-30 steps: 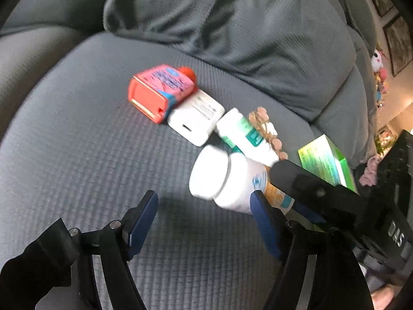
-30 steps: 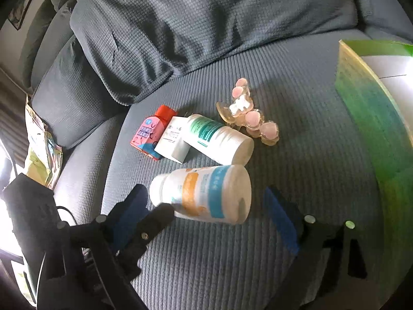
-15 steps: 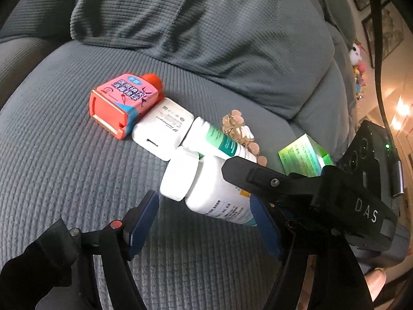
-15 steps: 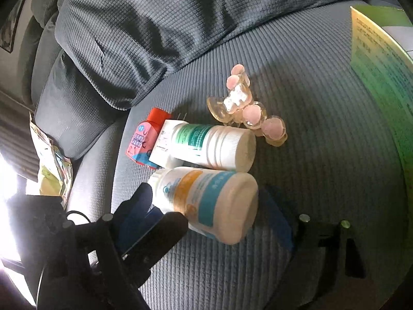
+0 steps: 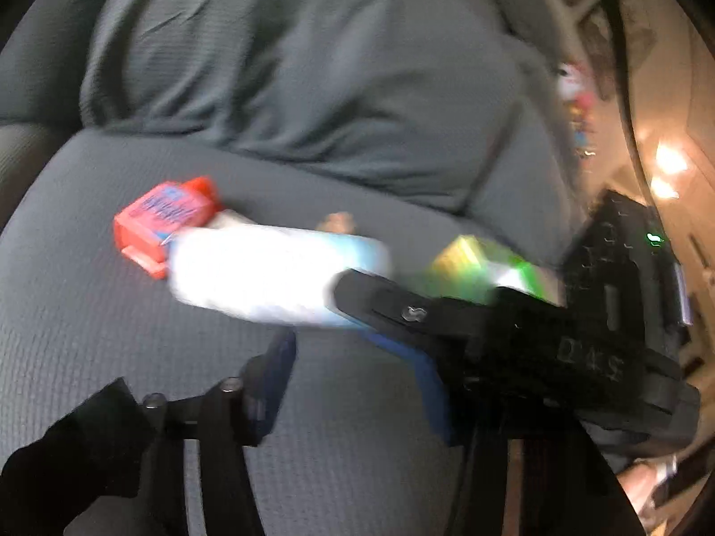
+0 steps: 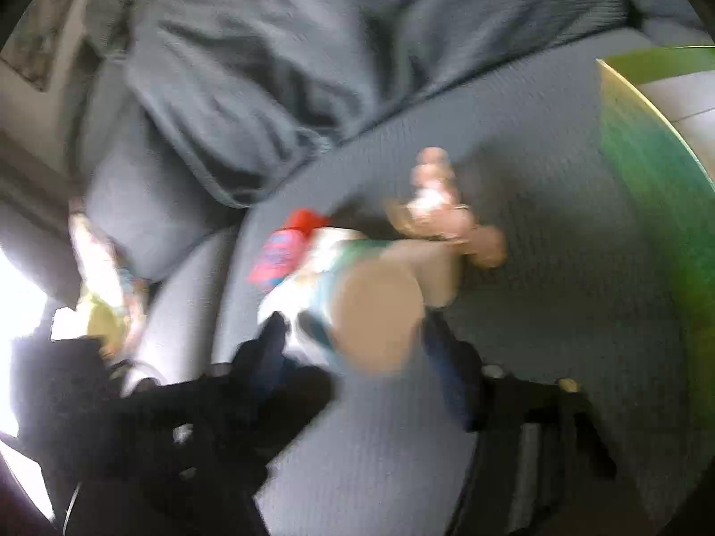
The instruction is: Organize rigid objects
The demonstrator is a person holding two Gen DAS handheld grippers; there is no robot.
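Note:
Both views are motion-blurred. A white pill bottle [image 5: 268, 277] with an orange and teal label lies on the grey sofa seat; in the right wrist view [image 6: 375, 317] its end faces me between the blue pads. My right gripper [image 6: 353, 348] closes around it; its black finger [image 5: 402, 308] crosses the left wrist view. My left gripper [image 5: 357, 379] is open and empty just in front of the bottle. A red bottle [image 5: 165, 219], a second white bottle [image 6: 429, 263] and a pink hair claw [image 6: 442, 210] lie behind.
A green box [image 6: 652, 178] stands at the right on the grey seat cushion [image 5: 111, 335]. A grey back cushion [image 5: 290, 80] rises behind. A colourful packet [image 6: 103, 295] sits off the seat's left side.
My right gripper has closed in on the white pill bottle and the bottle has turned and shifted toward the other items. Both cameras moved quickly, so the frames are blurred.

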